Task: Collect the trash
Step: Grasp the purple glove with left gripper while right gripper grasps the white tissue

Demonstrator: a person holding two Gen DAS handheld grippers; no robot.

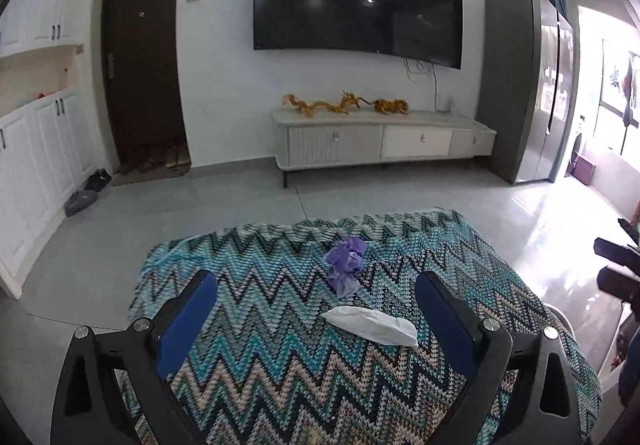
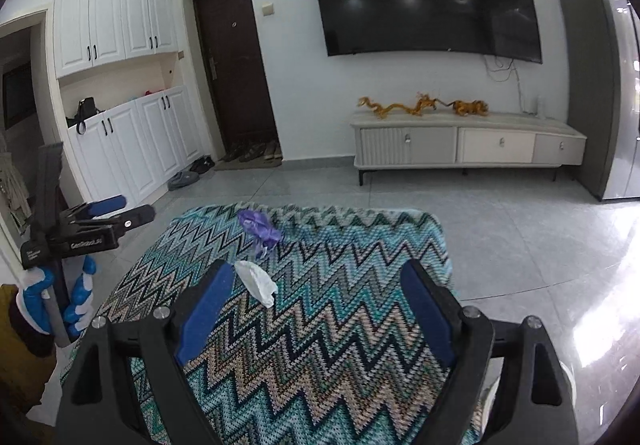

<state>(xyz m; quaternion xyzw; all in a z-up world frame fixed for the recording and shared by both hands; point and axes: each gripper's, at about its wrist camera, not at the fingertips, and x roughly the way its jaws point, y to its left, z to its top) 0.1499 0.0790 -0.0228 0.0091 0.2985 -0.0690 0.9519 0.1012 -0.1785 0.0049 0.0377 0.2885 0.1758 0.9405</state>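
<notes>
While both tools hover above the zigzag-patterned cloth (image 1: 280, 365), neither touches any trash. The left gripper (image 1: 316, 295) has its blue pads spread wide, nothing between them. The right gripper (image 2: 316, 285) is likewise spread and empty. A white tissue (image 1: 372, 325) lies on the cloth just beyond the left gripper, toward its right finger. A crumpled purple wrapper (image 1: 345, 263) lies farther off, near the cloth's far edge, apart from the tissue.
</notes>
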